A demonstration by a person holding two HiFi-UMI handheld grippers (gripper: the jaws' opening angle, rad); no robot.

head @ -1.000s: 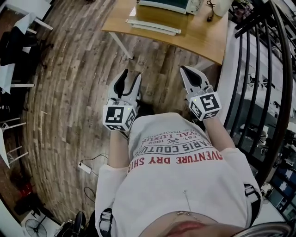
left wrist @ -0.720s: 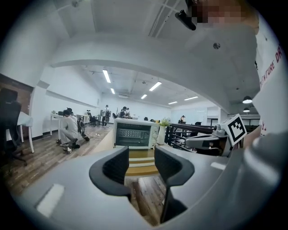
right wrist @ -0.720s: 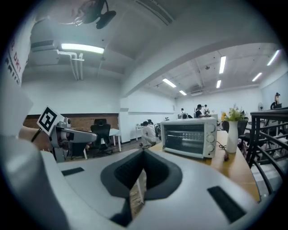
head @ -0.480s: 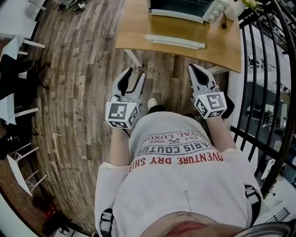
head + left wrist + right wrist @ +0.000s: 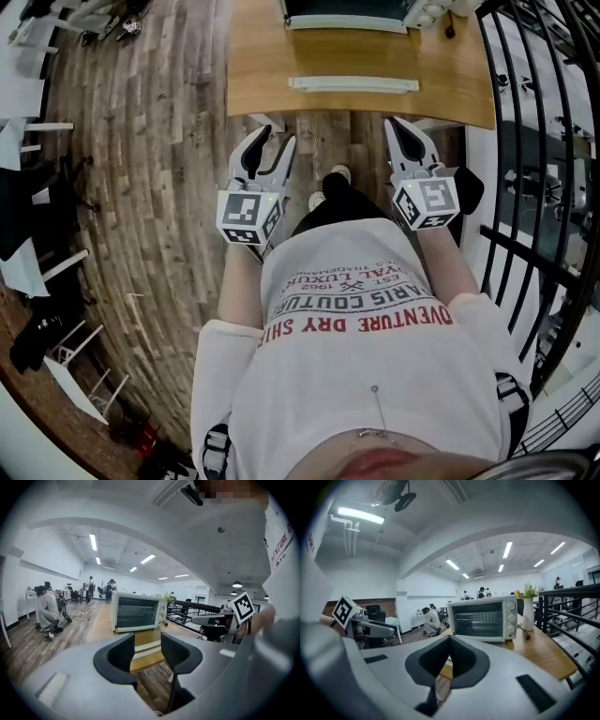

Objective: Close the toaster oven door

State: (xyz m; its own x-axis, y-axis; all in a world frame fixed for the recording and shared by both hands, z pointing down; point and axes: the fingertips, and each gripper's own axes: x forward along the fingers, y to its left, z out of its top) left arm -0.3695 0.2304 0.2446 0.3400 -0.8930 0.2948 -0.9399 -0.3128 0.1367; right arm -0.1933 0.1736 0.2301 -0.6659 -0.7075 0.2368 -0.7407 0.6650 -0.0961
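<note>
The person stands a step short of the counter [image 5: 450,75], both tools held out at waist height and pointed at the toaster oven [image 5: 342,9], which sits at the far side of the wooden top. Its door [image 5: 354,84] seems to hang dropped open toward the person, the pale front edge lying close to the counter's near rim, so it is the first part within reach. The left hand-held gripper [image 5: 275,141] is released: its own view shows the dark pads well apart with only the distant counter edge and floor between them. The right hand-held gripper [image 5: 396,127] is clenched on nothing, its tips meeting in a narrow wedge, which would suit pushing rather than pinching. Neither tool touches the oven or the counter, so the closing looks not yet begun. A black railing [image 5: 525,112] runs along the person's right, leaving the approach straight ahead. Lifting the door's front edge up and back seems the likely move.
</note>
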